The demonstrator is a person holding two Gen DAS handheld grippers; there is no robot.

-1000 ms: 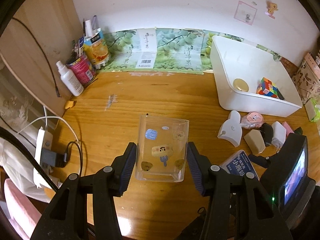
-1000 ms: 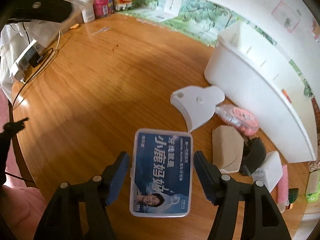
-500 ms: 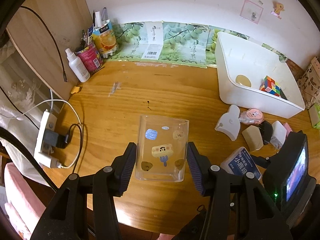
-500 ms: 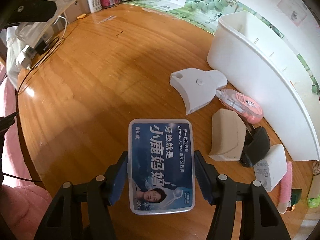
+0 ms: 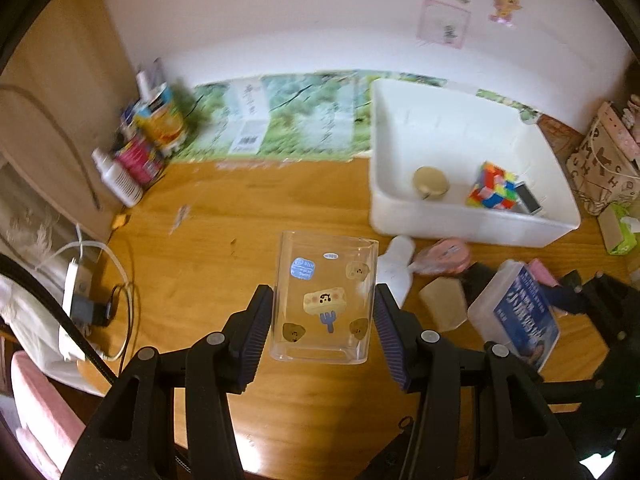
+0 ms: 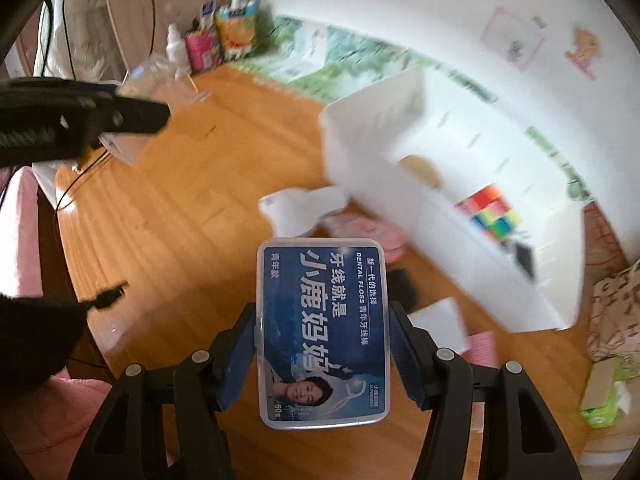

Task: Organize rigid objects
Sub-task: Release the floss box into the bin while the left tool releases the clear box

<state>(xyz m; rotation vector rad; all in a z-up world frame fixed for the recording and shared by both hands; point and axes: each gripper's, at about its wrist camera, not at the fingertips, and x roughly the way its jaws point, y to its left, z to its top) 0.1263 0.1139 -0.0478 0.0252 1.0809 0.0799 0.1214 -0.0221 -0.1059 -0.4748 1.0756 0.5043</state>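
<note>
Left gripper (image 5: 323,314): jaws clamp a clear stickered cup (image 5: 324,300), centre frame, lifted off the wooden surface (image 5: 224,264). Right gripper (image 6: 323,354): jaws grip a blue dental floss box (image 6: 323,332) at its sides, lower centre. White bin (image 5: 472,216) sits upper right, holding a colour cube (image 5: 494,186).

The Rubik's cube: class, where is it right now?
In the left wrist view, the cube sits inside the white bin at right, between a tan disc and a phone.

Cube (image 5: 495,186) in bin (image 5: 472,228), right of disc, maybe lid (image 5: 430,182); clutter (image 5: 442,304) before bin.
</note>
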